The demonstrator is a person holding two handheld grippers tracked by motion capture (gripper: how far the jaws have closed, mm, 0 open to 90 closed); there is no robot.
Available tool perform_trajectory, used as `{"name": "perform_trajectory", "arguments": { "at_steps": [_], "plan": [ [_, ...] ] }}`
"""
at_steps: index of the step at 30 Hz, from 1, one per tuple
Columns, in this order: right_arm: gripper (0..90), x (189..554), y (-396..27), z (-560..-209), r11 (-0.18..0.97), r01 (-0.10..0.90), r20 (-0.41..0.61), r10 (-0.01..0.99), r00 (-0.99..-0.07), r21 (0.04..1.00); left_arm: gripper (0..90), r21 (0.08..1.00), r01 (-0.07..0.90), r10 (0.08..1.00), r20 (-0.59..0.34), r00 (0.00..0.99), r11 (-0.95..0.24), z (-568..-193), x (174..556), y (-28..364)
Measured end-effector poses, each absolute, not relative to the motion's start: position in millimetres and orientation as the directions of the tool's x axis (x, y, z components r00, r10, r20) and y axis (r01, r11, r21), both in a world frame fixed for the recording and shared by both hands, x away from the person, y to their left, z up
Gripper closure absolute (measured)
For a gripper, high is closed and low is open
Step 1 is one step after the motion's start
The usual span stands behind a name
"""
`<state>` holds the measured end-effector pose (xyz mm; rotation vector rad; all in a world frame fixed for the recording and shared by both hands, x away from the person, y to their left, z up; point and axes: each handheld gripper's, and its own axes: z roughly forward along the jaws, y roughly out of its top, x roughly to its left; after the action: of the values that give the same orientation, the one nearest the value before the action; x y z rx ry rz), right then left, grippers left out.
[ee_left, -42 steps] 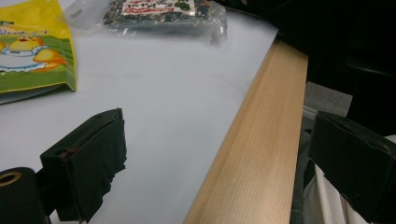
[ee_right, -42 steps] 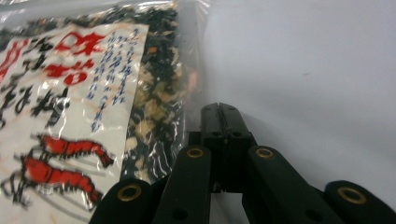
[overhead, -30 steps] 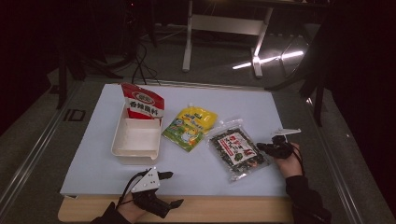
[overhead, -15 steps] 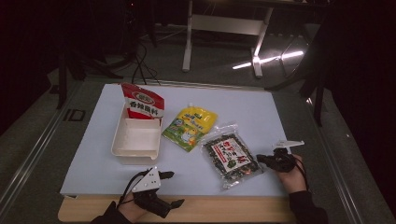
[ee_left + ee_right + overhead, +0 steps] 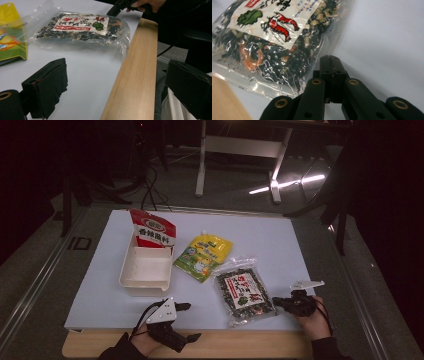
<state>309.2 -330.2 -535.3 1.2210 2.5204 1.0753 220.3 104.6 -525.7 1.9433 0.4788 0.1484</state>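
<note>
Right gripper view: right gripper (image 5: 331, 58) jaws closed, empty, beside seaweed packet (image 5: 274, 37); left gripper (image 5: 187, 321) jaws agape.

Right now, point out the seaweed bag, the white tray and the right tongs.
seaweed bag (image 5: 244, 292): high view, on its printed label.
white tray (image 5: 145, 282): high view, on its near rim.
right tongs (image 5: 331, 65): right gripper view, between the closed tips.
</note>
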Motion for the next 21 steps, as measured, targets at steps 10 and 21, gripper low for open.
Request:
{"name": "perform_trajectory", "arguments": {
  "at_steps": [10,21],
  "plan": [
    [90.0,302,-320,-535,0.451,0.616,0.189,0.687,-0.701,0.646,5.5,0.902,0.255,0.389,-0.109,0.915,-0.347,-525,221,103],
    [81.5,325,-314,-500,0.477,0.53,0.075,0.69,-0.72,0.701,5.5,0.901,0.257,0.392,-0.109,0.913,-0.348,-526,221,103]
  ]
}}
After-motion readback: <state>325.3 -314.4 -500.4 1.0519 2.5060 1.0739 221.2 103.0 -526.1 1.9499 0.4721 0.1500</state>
